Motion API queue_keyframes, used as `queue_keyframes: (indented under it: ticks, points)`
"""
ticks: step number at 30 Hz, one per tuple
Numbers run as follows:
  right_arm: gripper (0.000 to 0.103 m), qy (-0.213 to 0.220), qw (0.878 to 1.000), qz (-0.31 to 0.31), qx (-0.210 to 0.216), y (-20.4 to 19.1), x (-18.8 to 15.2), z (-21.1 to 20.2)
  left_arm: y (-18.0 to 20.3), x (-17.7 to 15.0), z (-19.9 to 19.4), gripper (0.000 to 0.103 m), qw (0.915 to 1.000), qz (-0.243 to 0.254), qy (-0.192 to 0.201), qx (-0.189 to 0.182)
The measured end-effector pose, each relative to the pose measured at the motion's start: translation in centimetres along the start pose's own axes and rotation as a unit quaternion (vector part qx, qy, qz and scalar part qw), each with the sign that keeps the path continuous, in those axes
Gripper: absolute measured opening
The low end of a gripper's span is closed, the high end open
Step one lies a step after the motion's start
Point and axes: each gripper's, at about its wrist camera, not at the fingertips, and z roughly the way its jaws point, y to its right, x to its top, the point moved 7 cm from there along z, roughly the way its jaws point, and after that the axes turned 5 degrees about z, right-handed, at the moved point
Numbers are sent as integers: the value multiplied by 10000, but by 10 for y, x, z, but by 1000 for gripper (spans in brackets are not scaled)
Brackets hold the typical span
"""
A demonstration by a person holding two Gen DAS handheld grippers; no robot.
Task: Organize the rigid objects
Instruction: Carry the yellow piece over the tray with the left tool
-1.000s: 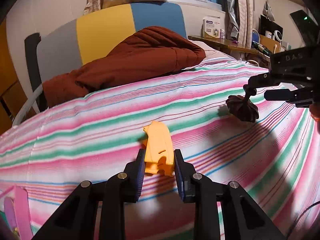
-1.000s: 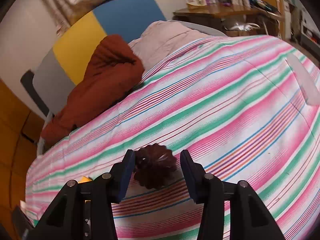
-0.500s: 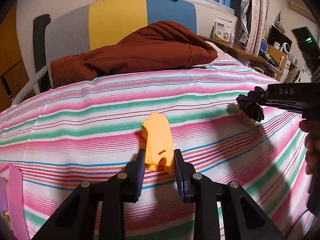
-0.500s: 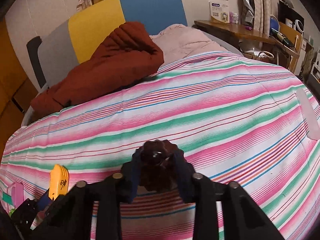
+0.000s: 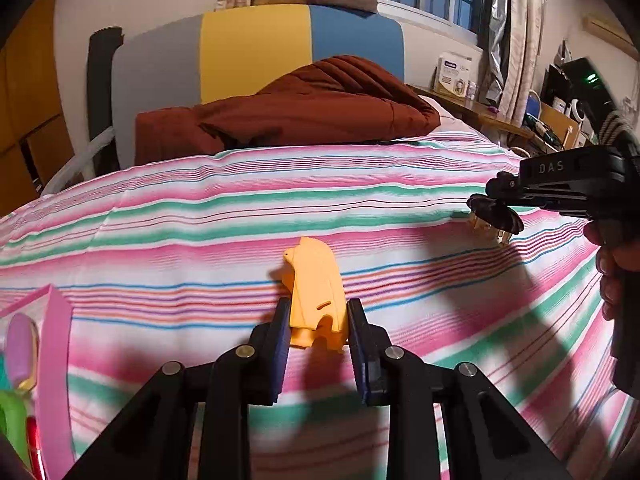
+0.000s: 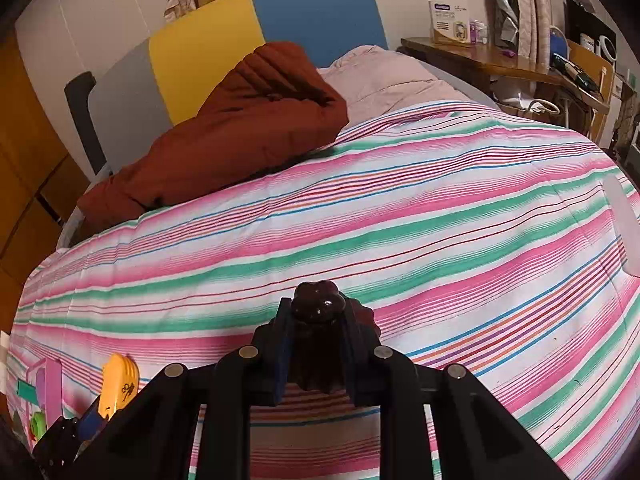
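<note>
- The right gripper (image 6: 316, 344) had just been closing; a second earlier its jaws stood apart on either side of the dark brown fluted toy (image 6: 317, 312), and at inspection both pads were pressed against it.
- In the left wrist view the same toy (image 5: 496, 216) hung at the tip of the right gripper (image 5: 494, 200), at or just above the striped bedspread (image 5: 200, 216) toward its right edge; whether it had cleared the cloth could not be told.
- The left gripper (image 5: 316, 322) held the orange plastic piece (image 5: 316, 292) narrowly by its near end, as it had a second earlier, the far end pointing away over the middle of the bedspread.
- The view from the left gripper had swung since then: the pink bin (image 5: 56, 344) at the bedspread's near left corner showed more fully, with coloured items inside it.
- Judgement: both rigid items were secured, so the picking step appeared finished for this pair; carrying them to the pink bin looked to be the step in hand.
- Risk noted: the fluted toy was gripped across its ribbed body and might twist when lifted.
</note>
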Motion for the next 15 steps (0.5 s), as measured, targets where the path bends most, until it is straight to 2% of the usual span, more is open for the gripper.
queue_keyframes:
  ticks: [10, 15]
  points:
    - [20, -35, 9999, -62, 87, -6, -5, 1, -11, -14, -27, 27, 9994, -166, 99, 274]
    - [20, -31, 9999, -62, 75, -6, -6, 1, -8, -22, -49, 26, 9995, -189, 208, 139]
